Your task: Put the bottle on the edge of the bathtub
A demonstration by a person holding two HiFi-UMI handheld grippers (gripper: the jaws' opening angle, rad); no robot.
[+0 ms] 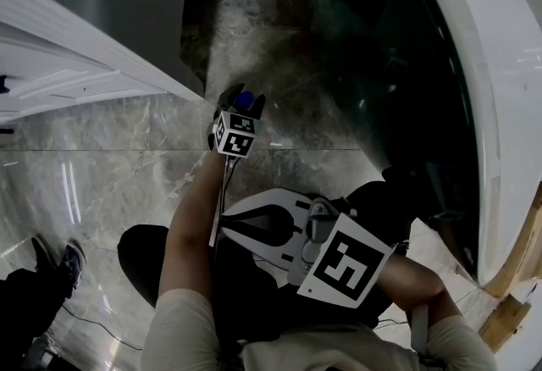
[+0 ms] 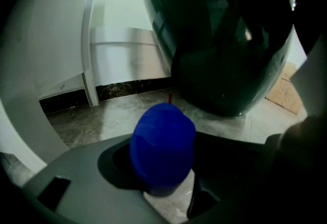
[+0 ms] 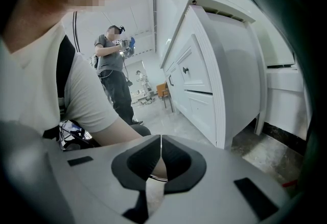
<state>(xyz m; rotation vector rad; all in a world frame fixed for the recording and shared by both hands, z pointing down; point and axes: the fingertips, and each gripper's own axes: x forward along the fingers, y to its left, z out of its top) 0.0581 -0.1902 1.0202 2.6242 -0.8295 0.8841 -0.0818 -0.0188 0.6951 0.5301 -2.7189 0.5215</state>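
Head view first. The left gripper (image 1: 238, 103) hangs low over the marble floor (image 1: 127, 157), just beside the dark curved wall of the bathtub (image 1: 381, 64). A blue bottle cap (image 1: 246, 97) peeks out at its tip. The body of the bottle is hidden under the gripper, so only the cap shows. It sits down by the floor, well apart from the tub's white rim (image 1: 508, 73) on the right. The right gripper (image 1: 230, 229) lies close to the person's body, its marker cube (image 1: 347, 263) facing up. A white cabinet (image 1: 76, 73) fills the left side, and another person's shoes (image 1: 52, 257) show at lower left.

Over to the left gripper view. The blue cap (image 2: 162, 149) stands right between the jaws of the left gripper (image 2: 161, 159). The jaws are spread to either side of it, with a dark gap at the cap's left, and are not pinching it. Beyond it rises the bathtub's dark rounded wall (image 2: 225, 54), and a strip of marble floor (image 2: 122, 110) runs up to a white wall.

Now the right gripper view. The right gripper (image 3: 161, 154) has its fingers pressed together along one thin line, with nothing between them. Behind them is the holder's pale sleeve (image 3: 87, 100). White cabinet drawers (image 3: 202, 80) run along the right, and another person (image 3: 113, 72) stands far off.
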